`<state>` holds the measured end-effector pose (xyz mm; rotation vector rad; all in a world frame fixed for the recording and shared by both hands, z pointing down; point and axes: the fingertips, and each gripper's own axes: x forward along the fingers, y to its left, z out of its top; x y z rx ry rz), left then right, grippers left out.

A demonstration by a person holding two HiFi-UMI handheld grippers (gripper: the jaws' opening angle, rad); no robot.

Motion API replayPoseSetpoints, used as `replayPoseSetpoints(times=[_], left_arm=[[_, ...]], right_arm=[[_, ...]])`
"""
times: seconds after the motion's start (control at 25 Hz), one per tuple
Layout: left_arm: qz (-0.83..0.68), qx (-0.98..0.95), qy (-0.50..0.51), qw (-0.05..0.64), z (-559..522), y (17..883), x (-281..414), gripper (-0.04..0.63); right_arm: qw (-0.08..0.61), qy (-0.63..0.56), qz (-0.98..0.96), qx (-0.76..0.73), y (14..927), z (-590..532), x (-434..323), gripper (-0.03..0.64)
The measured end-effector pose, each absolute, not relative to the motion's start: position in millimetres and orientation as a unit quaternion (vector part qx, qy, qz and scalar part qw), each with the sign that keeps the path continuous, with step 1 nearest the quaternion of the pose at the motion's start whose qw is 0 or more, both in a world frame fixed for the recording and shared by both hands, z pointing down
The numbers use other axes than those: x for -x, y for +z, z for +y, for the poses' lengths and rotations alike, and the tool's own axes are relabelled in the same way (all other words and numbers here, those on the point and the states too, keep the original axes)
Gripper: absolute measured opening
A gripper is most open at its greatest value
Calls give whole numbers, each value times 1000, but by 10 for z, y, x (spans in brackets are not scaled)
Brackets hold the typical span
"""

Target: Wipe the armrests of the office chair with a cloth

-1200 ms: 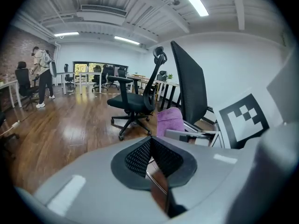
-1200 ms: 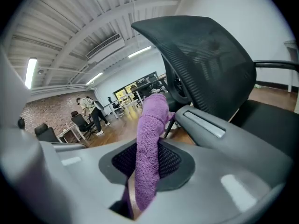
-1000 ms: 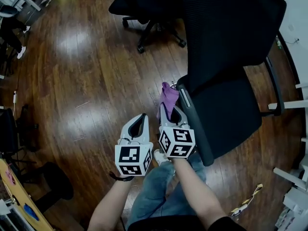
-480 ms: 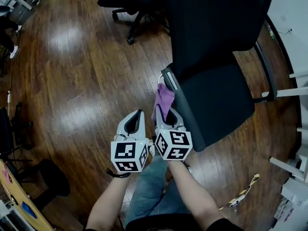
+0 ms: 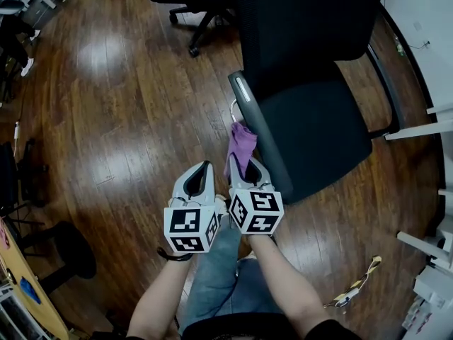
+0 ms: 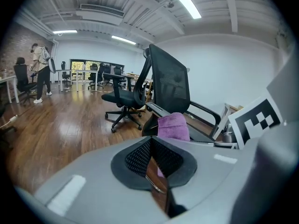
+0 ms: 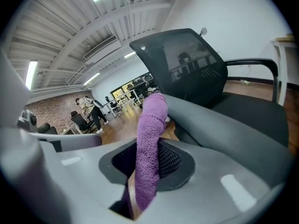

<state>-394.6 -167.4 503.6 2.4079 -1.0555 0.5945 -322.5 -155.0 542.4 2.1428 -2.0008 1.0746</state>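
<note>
Clenched the right tool (image 5: 244, 164) on a purple cloth (image 5: 241, 146), with the loose end poking out past the jaw tips toward 12 o'clock. Held that cloth at the 9 o'clock side of the office chair (image 5: 315, 129), right against the outer edge of the near armrest (image 5: 256, 127). Showed, in the right tool's own view, the cloth standing between the jaws with its top up against the grey armrest, though could not confirm firm contact. Carried the left tool (image 5: 201, 170) just beside the right one, at its 9 o'clock, clenched on nothing and apart from the chair. Left the far armrest (image 5: 384, 83), at 3 o'clock of the seat, well apart from both tools. Stood over a glossy wooden floor (image 5: 120, 119), with a second chair (image 5: 191, 2) at 12 o'clock and a person (image 6: 41, 73) far off at 9 o'clock in the left tool's view.
</note>
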Motion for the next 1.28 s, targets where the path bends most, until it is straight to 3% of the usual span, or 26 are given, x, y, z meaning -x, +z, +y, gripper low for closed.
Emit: replayPoseSetpoints(times=[0.6, 1.28], left_arm=[[-374, -878, 198, 223, -583, 5112, 3849, 4], [-385, -872, 204, 225, -15, 5794, 3755, 4]], right_arm=[[50, 322, -660, -677, 5568, -418, 3158, 75], [82, 306, -671, -671, 6351, 225, 2927, 75]])
